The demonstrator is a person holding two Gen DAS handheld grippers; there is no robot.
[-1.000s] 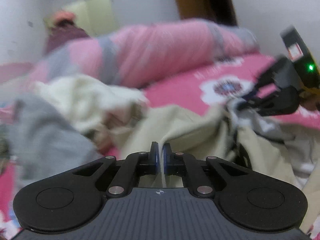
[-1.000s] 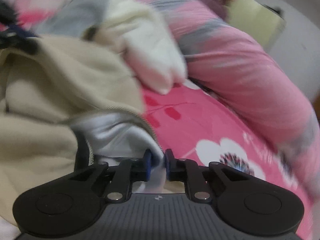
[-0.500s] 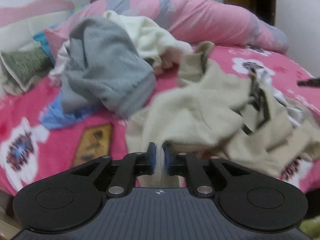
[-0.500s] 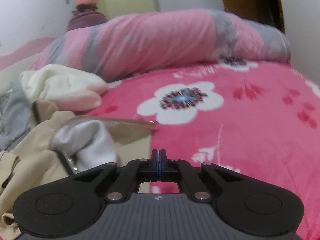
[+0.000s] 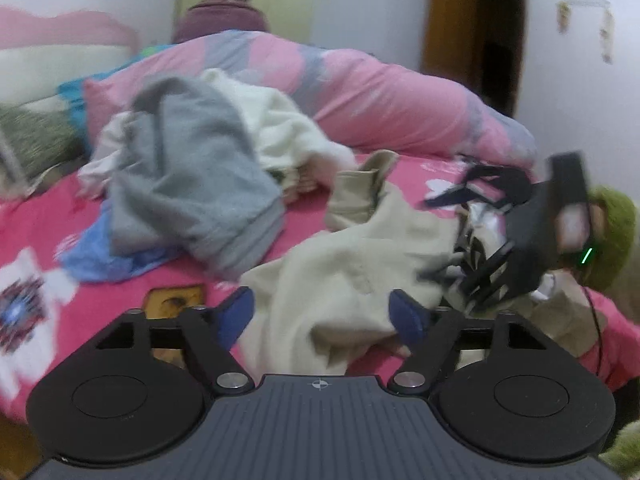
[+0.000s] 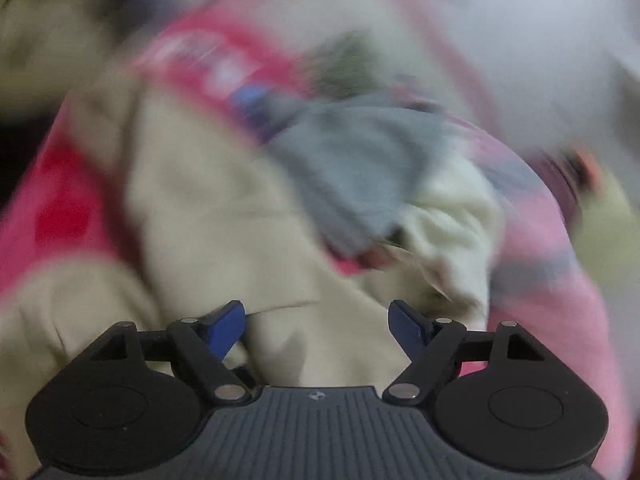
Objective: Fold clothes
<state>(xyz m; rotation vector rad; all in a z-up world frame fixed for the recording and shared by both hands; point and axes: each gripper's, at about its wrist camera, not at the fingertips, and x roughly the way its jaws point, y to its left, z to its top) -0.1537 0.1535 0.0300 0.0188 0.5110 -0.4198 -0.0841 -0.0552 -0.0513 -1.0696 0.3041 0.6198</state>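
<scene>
Released a moment ago: both grippers pinched shut earlier, now spreading wide, jaws opening with nothing clamped. Beige garment (image 5: 344, 280) dropped onto the pink bed (image 5: 40, 216), lying crumpled in front of the left gripper (image 5: 322, 312), its near edge between the blue pads but untouched by them. Swung round sharply as well, the right gripper (image 6: 316, 322): facing bare bedspread half a second back, now over the beige cloth, view heavily smeared by motion.

Largest first: rolled pink-and-grey quilt (image 5: 360, 92) along the far side of the bed. Nearer, a heap of unfolded clothes, grey sweatshirt (image 5: 192, 176) on top, cream fleece (image 5: 288, 136) just behind it, blue piece (image 5: 96, 256) poking out underneath. Beige garment to the right of the heap, near but apart from it. Right gripper seen from the left wrist view at (image 5: 452, 236), hovering over the garment's right end, where white lining and a dark zip show; possibly brushing the cloth there, too blurred to tell.

Meaning for the task, as a judgement: garment laid down but still bunched, no fold made yet; likely next, fresh grasps on hem or shoulders to spread it flat. Risk: catching two layers at once.
</scene>
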